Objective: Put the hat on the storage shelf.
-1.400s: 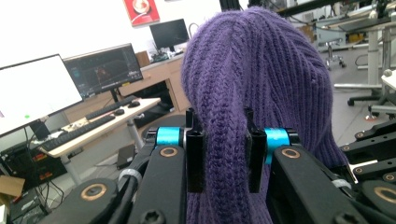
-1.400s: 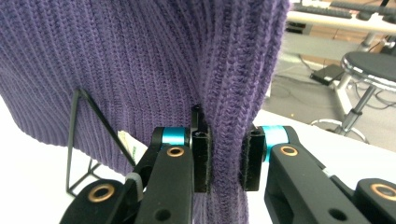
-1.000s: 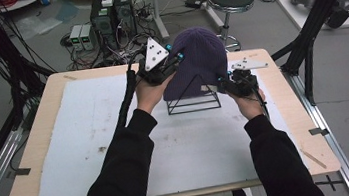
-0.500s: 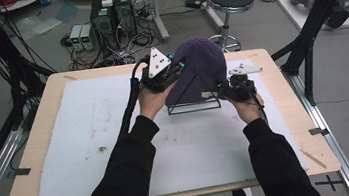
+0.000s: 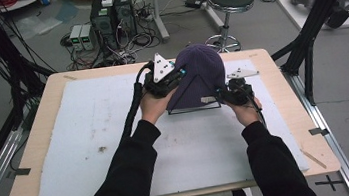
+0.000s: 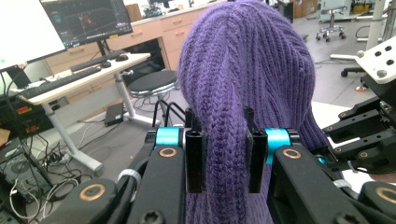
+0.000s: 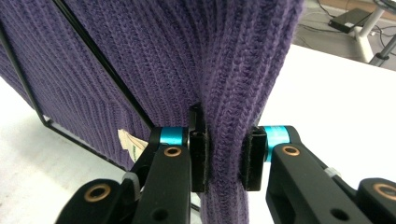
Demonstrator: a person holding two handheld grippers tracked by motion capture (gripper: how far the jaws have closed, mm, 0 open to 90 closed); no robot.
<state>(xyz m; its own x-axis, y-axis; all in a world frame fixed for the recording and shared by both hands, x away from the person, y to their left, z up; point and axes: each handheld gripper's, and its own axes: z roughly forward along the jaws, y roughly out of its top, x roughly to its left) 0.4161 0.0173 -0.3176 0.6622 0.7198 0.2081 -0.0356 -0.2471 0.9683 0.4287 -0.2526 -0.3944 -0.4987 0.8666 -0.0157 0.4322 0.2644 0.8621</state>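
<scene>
The purple knit hat [image 5: 202,74] sits over a black wire stand [image 5: 195,108] on the table [image 5: 67,141]. Left hand-held gripper [image 5: 178,75] and right hand-held gripper [image 5: 221,93] each pinch a fold of the hat's opposite sides.

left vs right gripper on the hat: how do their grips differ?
The left gripper grips the purple hat on its left side, higher up; the right gripper grips its right side low, near the hem. The left gripper's grey plate tilts up steeply; the right one's lies nearly flat. A white label and the black wire stand sit close to the right gripper's jaws. Shared: both are shut on a bunched fold of knit.
</scene>
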